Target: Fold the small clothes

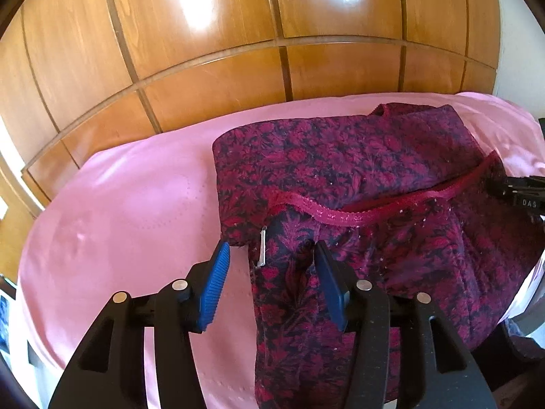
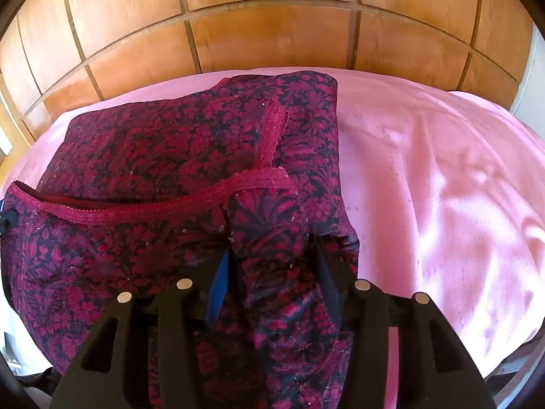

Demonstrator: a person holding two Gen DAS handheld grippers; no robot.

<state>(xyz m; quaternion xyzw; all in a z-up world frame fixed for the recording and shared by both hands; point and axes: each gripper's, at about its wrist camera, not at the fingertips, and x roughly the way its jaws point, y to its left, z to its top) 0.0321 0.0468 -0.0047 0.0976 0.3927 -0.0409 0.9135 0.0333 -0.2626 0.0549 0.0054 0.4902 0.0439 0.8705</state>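
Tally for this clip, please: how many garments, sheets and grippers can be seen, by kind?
Garments: 1, a crimson floral garment with a red lace trim
Sheets: 1, a pink sheet beneath it
Grippers: 2, the left gripper and the right gripper
Total: 4

Crimson-and-navy floral garment (image 1: pixel 357 177), pink sheet (image 1: pixel 129 197), orange-brown wooden panels (image 1: pixel 204 34), blue pads (image 1: pixel 214 289).

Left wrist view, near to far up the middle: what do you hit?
left gripper → floral garment with its red lace trim → pink sheet → wooden panelled wall.
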